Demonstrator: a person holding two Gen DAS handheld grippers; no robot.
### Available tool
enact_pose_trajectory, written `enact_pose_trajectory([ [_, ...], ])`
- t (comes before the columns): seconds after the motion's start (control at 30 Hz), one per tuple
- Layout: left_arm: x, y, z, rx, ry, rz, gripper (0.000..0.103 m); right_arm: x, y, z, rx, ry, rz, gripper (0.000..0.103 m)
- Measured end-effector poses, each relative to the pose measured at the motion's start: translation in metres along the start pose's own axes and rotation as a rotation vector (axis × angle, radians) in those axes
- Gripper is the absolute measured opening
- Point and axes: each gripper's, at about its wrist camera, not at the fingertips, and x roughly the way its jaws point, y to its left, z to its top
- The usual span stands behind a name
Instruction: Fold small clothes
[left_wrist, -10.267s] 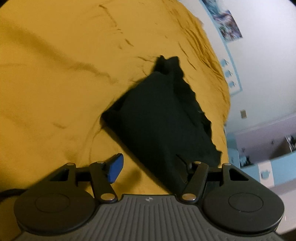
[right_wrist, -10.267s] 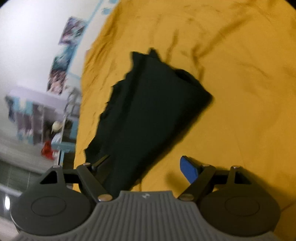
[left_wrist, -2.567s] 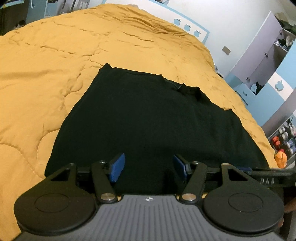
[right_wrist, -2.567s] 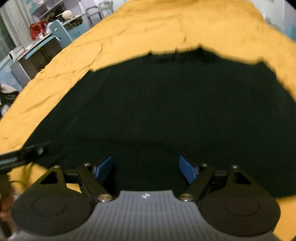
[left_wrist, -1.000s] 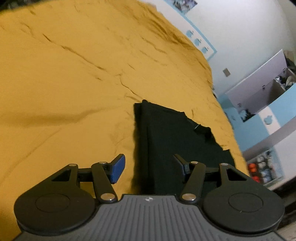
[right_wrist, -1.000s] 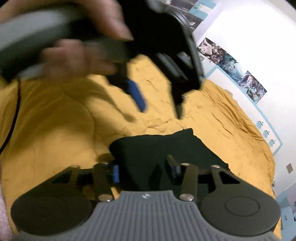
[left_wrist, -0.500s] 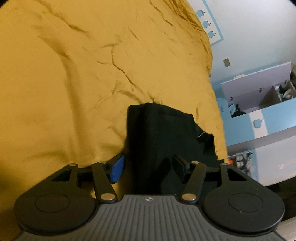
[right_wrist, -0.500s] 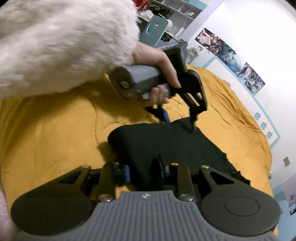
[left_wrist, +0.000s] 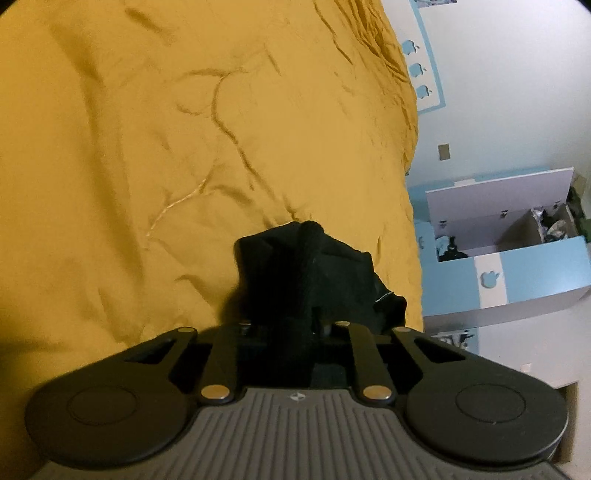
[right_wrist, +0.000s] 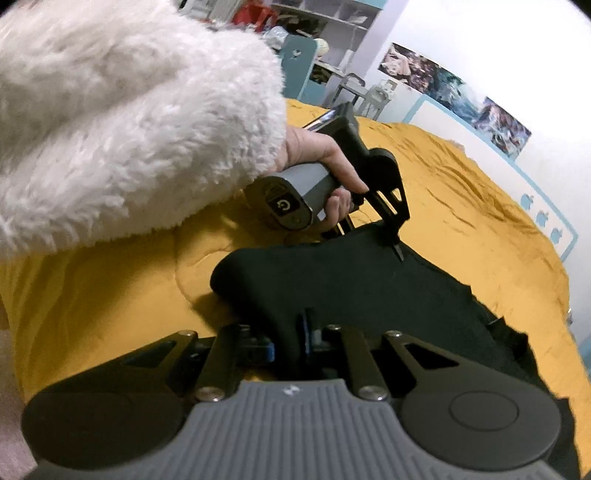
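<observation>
We have a small black garment (right_wrist: 354, 291) lying on the yellow quilt (left_wrist: 184, 147) of the bed, already doubled into a narrow strip with one rounded folded edge toward the sleeve side of the right wrist view. The right gripper (right_wrist: 299, 332) is clenched on the near part of that fold, cloth bunched between its fingers. The left gripper (left_wrist: 295, 325) is closing its fingers on the garment, and in its own view a ridge of black cloth already stands up between them; from the right wrist view we see the left hand (right_wrist: 325, 173) in a fluffy white sleeve (right_wrist: 129, 122) bringing that gripper down at the far edge of the strip. We judge the cloth to be light, soft and limp: it will sag and drape wherever it is not supported, and it will not hold a crease on its own. It looks matte and knit-like, so slipping seems unlikely once pinched, but stacked layers may slide apart if only the top one is caught. We would take hold at the two ends of the folded edge, pinching through all layers, and keep the span taut while carrying it over.
</observation>
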Motion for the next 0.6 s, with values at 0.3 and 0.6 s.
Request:
enact_pose_trajectory([
  [0.3,-0.008,-0.071,-0.005,0.098,-0.028,0.113,0.017,-0.028,-0.051,0.0,0.216,-0.05,0.022,0.0],
  [0.6,0.035,-0.173,-0.03,0.222,-0.041,0.23,0.017,-0.079,-0.123,-0.025,0.449,-0.119,-0.034,0.0],
])
